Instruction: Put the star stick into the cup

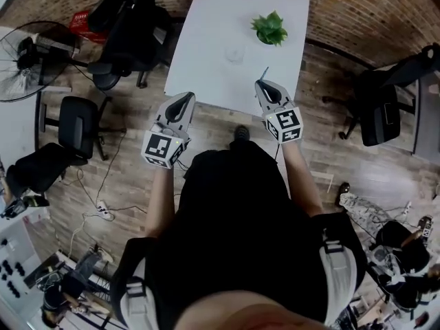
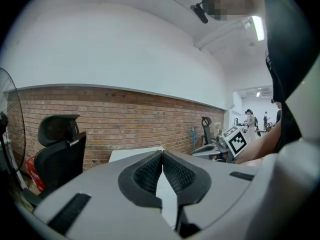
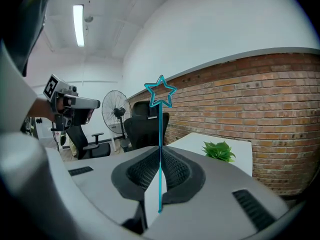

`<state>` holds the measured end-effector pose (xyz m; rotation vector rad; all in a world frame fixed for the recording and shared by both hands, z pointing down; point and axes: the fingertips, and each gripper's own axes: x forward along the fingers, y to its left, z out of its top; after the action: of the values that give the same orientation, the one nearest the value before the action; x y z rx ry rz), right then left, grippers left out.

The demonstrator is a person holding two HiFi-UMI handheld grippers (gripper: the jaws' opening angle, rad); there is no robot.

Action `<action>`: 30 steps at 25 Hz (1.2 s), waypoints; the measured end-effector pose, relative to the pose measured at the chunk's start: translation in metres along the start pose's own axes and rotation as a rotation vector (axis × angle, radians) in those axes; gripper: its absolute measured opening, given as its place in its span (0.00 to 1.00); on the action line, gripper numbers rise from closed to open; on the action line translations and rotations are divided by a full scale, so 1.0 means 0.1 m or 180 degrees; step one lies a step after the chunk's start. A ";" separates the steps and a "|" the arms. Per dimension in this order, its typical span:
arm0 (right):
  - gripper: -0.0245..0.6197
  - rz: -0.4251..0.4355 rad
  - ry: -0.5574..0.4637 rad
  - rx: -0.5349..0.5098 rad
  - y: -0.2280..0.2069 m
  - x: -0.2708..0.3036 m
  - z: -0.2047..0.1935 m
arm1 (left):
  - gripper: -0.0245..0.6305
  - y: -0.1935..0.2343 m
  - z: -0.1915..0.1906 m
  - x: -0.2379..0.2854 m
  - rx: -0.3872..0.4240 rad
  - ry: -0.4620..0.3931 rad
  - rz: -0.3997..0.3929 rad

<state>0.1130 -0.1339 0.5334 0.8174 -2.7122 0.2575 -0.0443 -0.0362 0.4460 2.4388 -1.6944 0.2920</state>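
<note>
Head view: the person stands at the near edge of a white counter (image 1: 206, 36), with a hand-held gripper in each hand. The right hand-held gripper (image 1: 260, 83) reaches just over that edge, and the stick (image 1: 263, 73) pokes out past its tips toward the far side. The cup (image 1: 235, 53) is clear and upright. It stands on the counter ahead of those tips and a little to their left, near the stick but apart from it. A plant (image 1: 269, 28) sits beyond the cup to its right, close by without touching. The left hand-held gripper (image 1: 188, 95) is at the counter's near edge, further left and well apart from the cup.

In the right gripper view the jaws of the right hand-held gripper (image 3: 160, 151) are pressed together on the stick (image 3: 160, 129). The stick runs straight up between the pads and ends in an open star outline. The plant (image 3: 219, 150) shows on the counter to the right. A fan (image 3: 116, 115) and a chair (image 3: 147, 126) stand behind, to the left.

In the left gripper view the left hand-held gripper (image 2: 162, 156) is closed tip to tip, with nothing between its jaws.

Black chairs (image 1: 77, 126) flank the counter, the fan (image 1: 24, 60) stands far left, and cables (image 1: 96, 208) trail over the wood floor (image 1: 137, 177).
</note>
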 end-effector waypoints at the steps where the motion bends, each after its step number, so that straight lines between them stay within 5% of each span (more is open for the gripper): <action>1: 0.05 0.0029 0.0005 -0.0019 -0.05 0.03 0.02 | 0.07 0.03 0.04 0.05 0.0005 -0.0015 0.0043; 13: 0.05 0.0009 0.0131 0.0003 -0.34 0.31 -0.04 | 0.07 0.28 0.04 0.33 -0.0075 0.0000 0.0085; 30: 0.05 -0.1106 -0.0052 0.0258 -0.54 0.68 0.20 | 0.07 1.04 0.19 0.98 0.0253 -0.0125 -0.1043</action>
<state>0.0854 -0.2181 0.5418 1.2965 -2.5295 0.2832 -0.1074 -0.1660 0.4542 2.7415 -1.2874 0.2734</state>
